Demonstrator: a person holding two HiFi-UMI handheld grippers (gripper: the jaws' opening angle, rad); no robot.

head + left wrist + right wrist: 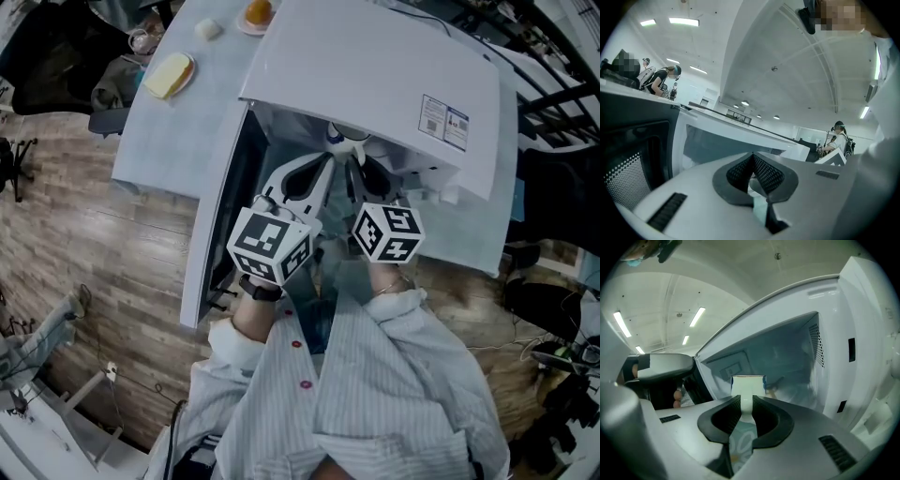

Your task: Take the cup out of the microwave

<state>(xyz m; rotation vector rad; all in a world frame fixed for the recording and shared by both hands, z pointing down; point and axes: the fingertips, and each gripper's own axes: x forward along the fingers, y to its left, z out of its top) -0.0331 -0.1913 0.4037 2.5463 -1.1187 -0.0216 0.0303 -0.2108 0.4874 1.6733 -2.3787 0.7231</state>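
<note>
Being pinched between the fingers of the right gripper point(746, 405), the upright cup point(747, 384) is being held at the mouth of the microwave point(862, 333), with those of the left gripper point(753, 157) closed alongside.

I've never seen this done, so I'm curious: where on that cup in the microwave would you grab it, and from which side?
Grip the narrow white part facing the opening, probably its handle, coming level from the front. The cup stands upright, and the microwave walls it in elsewhere. The right gripper pinches that part.
</note>
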